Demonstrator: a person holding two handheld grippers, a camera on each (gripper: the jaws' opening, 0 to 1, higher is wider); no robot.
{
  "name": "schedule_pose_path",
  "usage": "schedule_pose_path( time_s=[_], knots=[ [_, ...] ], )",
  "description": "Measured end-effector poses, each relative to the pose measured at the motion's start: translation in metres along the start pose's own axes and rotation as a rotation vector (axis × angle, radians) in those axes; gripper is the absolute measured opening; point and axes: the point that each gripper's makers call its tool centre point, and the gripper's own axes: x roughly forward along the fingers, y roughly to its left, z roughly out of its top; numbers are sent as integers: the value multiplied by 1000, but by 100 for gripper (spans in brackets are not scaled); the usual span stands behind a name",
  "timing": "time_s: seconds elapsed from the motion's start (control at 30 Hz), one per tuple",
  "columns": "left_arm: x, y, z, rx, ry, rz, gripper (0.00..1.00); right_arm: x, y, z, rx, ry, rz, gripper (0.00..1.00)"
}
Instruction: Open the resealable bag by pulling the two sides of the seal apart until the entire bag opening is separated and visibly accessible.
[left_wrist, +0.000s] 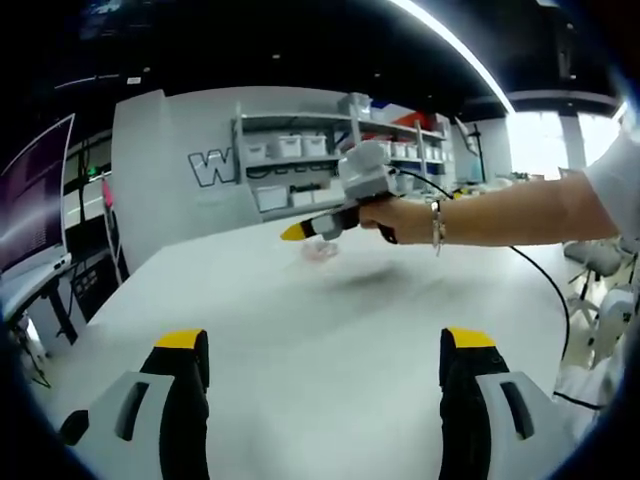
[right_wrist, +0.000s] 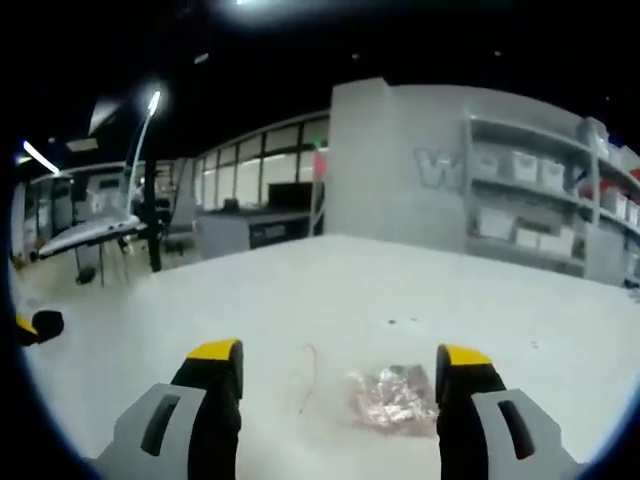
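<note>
The resealable bag (right_wrist: 395, 398) lies flat on the white table (right_wrist: 300, 290), clear, with pinkish crumpled contents. In the right gripper view it sits just ahead of my right gripper (right_wrist: 340, 350), close to the right jaw; the jaws stand open and wide apart with nothing between them. In the left gripper view the bag (left_wrist: 320, 250) is small and far across the table (left_wrist: 330, 320). A hand holds my right gripper (left_wrist: 300, 230) just above it, yellow tips pointing left. My left gripper (left_wrist: 325, 340) is open over bare tabletop, well short of the bag.
Shelves with white bins (left_wrist: 300, 160) stand against a grey wall behind the table. A black cable (left_wrist: 550, 290) runs from the right gripper off the table's right side, by chairs (left_wrist: 600, 300). A monitor and desk (left_wrist: 40, 230) stand left.
</note>
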Motion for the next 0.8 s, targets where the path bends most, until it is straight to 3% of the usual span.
schedule_pose_path(
  time_s=[0.8],
  knots=[
    [-2,-6,3,9,-2,-3,93,-13,-4,1,-7,-20,1,79]
  ],
)
